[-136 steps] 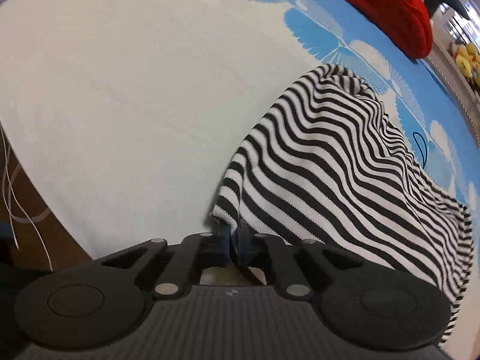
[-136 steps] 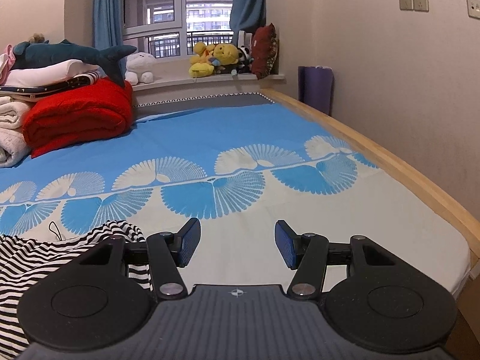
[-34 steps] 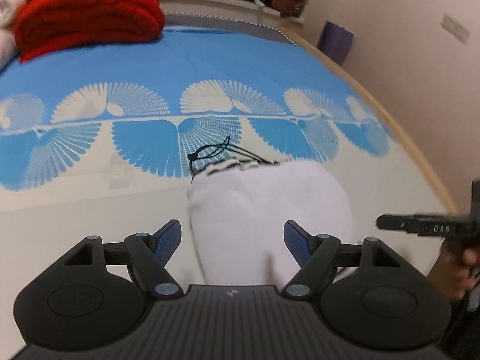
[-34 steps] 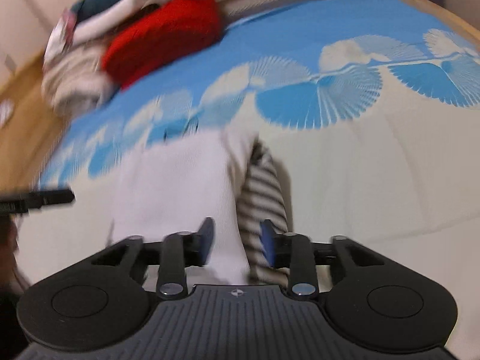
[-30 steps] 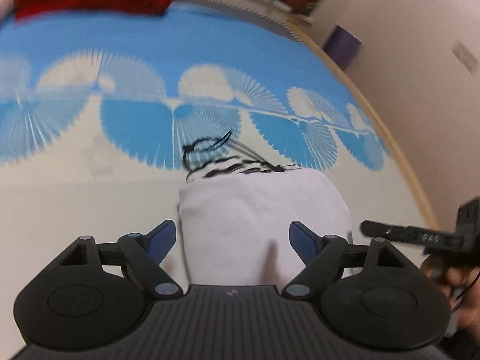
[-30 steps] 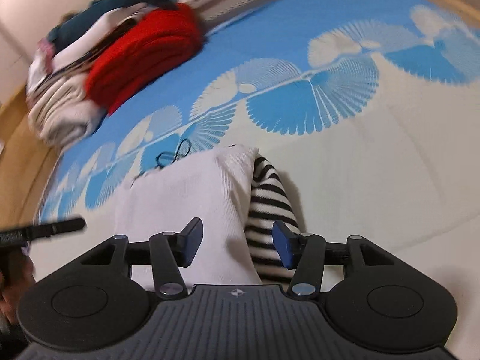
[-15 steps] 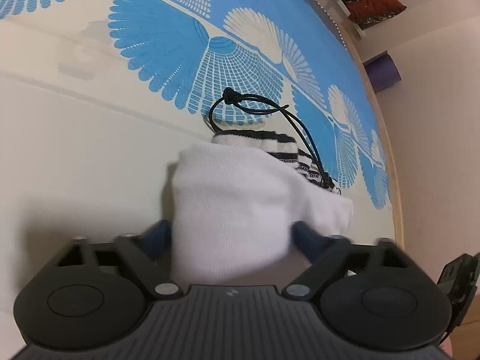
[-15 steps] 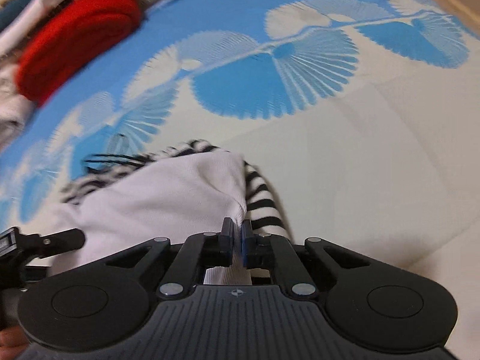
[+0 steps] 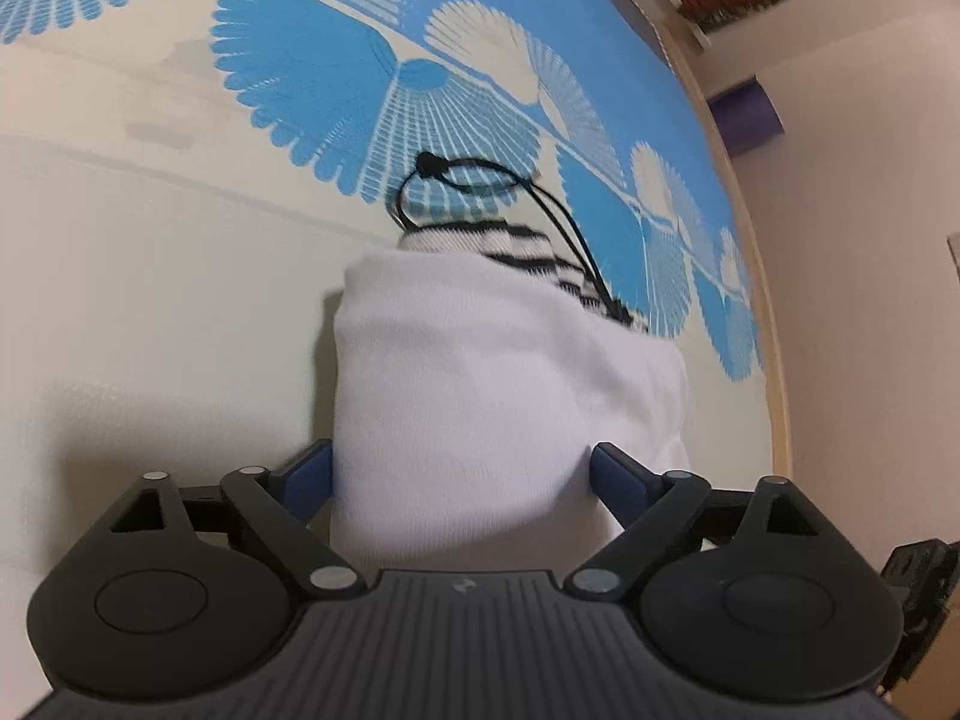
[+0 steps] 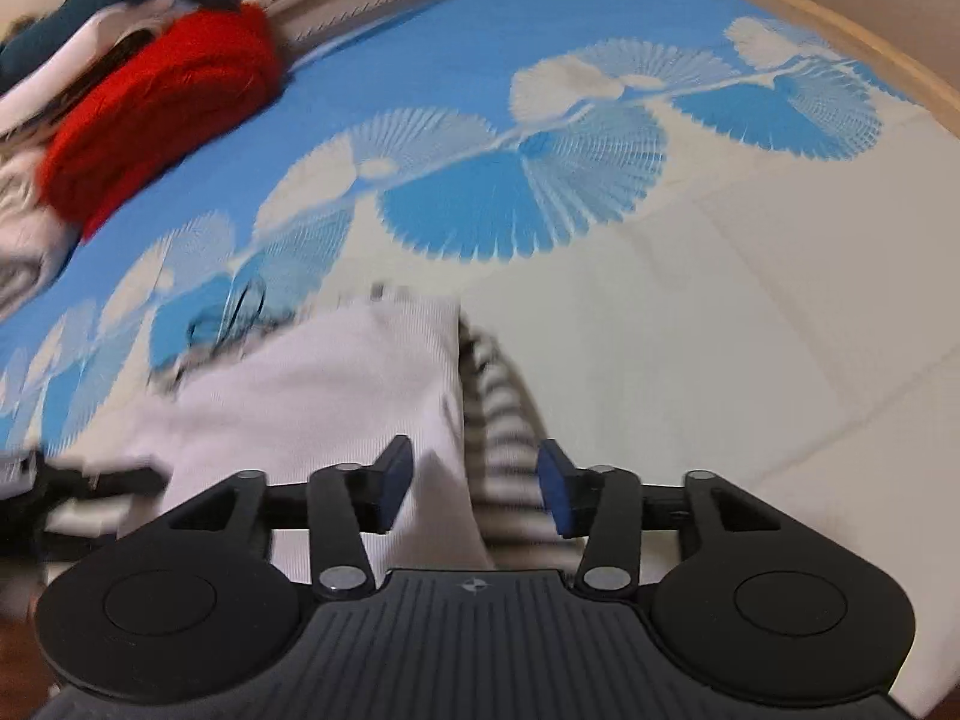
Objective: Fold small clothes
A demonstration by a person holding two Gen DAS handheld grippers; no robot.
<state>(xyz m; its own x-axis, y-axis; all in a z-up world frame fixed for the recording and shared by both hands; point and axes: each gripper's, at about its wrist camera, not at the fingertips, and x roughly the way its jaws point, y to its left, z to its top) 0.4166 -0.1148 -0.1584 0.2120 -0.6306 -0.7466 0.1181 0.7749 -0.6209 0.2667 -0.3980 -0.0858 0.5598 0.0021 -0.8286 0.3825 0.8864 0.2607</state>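
Left claw spread wide, straddling the folded garment's near edge; right claw has just reopened, fabric between, unpinched. Press the fold flat on the bed, then lift both clear without snagging the black cord.

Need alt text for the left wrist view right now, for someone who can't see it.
A folded white garment with a striped edge and a black cord lies on a cream and blue patterned bedsheet. The left gripper is wide open, its blue fingers either side of the garment's near end.
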